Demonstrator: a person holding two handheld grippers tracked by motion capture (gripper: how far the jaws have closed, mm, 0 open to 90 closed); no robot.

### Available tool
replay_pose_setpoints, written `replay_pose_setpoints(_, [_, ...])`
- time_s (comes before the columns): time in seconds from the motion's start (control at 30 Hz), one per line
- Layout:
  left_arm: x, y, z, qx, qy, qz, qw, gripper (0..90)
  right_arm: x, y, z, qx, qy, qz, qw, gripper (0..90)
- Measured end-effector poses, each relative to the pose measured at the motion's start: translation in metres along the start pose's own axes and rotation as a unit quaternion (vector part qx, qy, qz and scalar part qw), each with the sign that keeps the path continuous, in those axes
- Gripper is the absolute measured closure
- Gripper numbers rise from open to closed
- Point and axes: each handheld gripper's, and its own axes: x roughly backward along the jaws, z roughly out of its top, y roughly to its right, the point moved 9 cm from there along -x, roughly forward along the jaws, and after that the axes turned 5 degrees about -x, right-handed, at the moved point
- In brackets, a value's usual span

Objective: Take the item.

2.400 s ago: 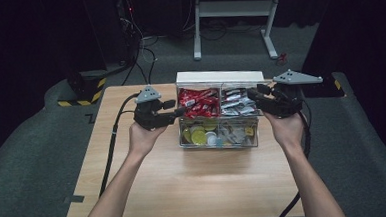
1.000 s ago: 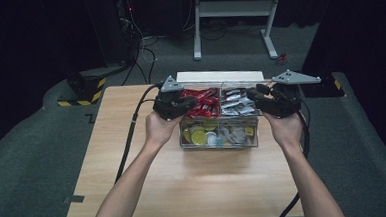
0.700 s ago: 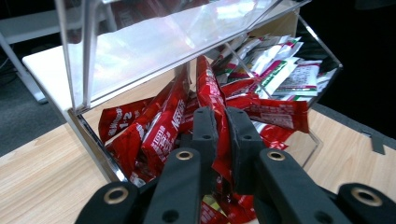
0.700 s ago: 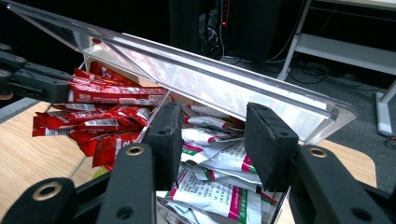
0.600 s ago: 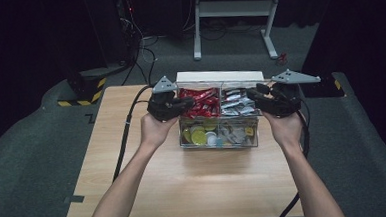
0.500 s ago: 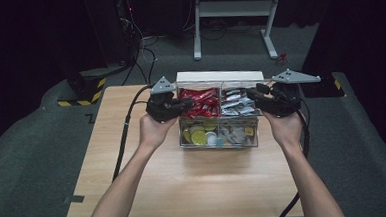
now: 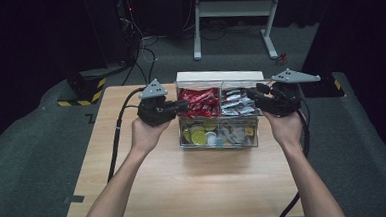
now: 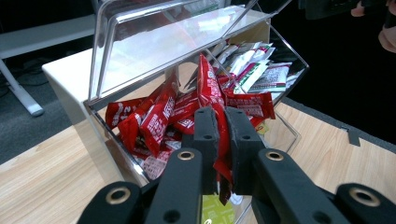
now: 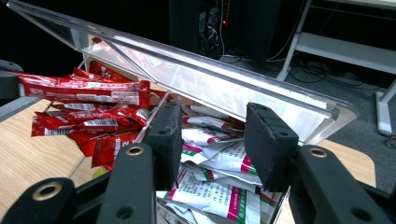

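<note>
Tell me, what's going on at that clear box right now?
Left gripper shut on a red packet. Right gripper holds the clear lid up, jaws apart. Nothing blocks the box.

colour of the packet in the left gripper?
Red with white print. The packet sits clamped in the left gripper; the left gripper view shows it best.

A light wooden table (image 7: 195, 183) carries a clear compartmented box (image 7: 217, 137).

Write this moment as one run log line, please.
left gripper: shut on red packet | right gripper: props up clear lid | box: open
</note>
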Motion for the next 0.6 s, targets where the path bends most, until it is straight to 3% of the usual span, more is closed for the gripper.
replay_pose_setpoints(0.6, [0.033, 0.005, 0.000, 0.001, 0.033, -0.014, 0.9994, 83.9, -0.001, 0.000, -0.001, -0.001, -0.002, -0.004, 1.0000, 56.6])
